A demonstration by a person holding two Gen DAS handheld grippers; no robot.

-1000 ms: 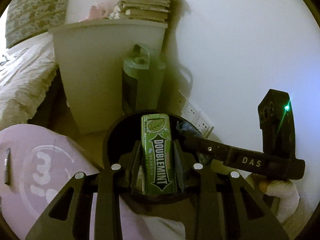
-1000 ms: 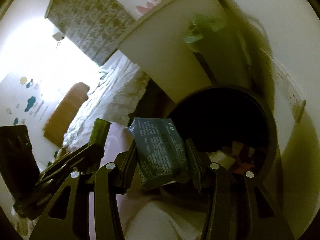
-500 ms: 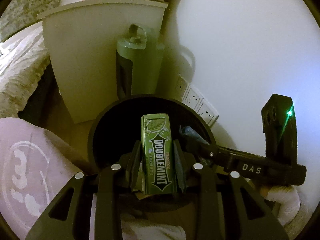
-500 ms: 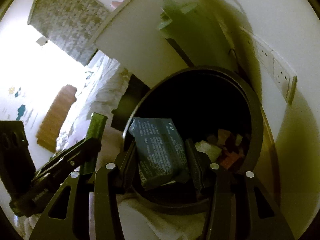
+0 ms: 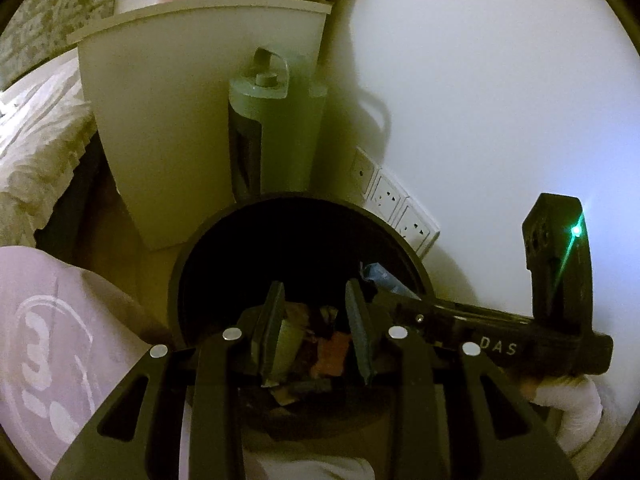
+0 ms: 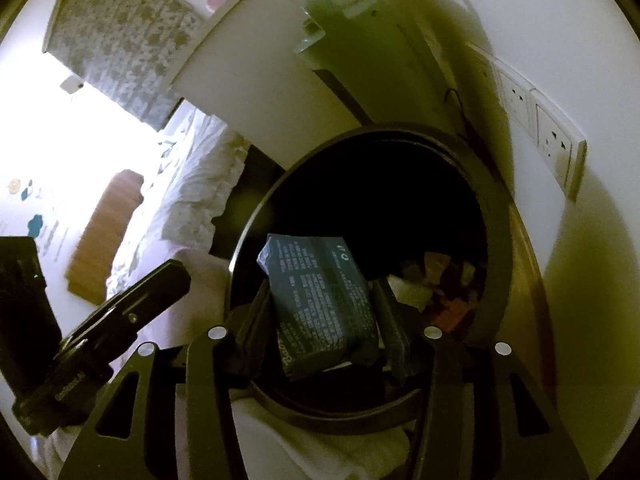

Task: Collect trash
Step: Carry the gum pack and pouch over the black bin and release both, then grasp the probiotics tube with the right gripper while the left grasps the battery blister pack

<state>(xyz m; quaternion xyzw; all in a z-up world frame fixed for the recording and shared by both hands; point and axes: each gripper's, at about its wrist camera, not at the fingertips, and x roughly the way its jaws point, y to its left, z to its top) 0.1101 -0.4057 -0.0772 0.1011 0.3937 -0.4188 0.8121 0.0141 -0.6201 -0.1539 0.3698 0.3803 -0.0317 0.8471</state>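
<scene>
Fingers of the left gripper [image 5: 316, 332] stand apart over the black trash bin [image 5: 192, 264] with nothing between them. The green gum pack that they held half a second ago is gone from them. A pale green-grey piece lies just behind the left finger [image 5: 270, 328] among the rubbish in the bin, but I cannot tell if it is that pack. The view of the bin is about the same as half a second ago, so this hand has kept its place.

The right gripper [image 6: 324, 320] also points down into the mouth of the bin [image 6: 500, 216]. Its jaws are opening, and the dark blue packet [image 6: 320, 304] is between them. The right finger [image 6: 394, 332] seems to be a little off the packet now, while half a second ago both pressed it. The packet hangs over the inside of the bin, near its front rim.

Both grippers point downward at a slant, side by side; each one shows in the other's view. A white glove or sleeve [image 5: 572, 412] holds the right gripper's handle.

I count one bin, one blue packet, two grippers, one green appliance with a handle [image 5: 276, 128] behind the bin, one white bedside cabinet [image 5: 172, 128], and three wall sockets [image 5: 396, 208] in a row.
</scene>
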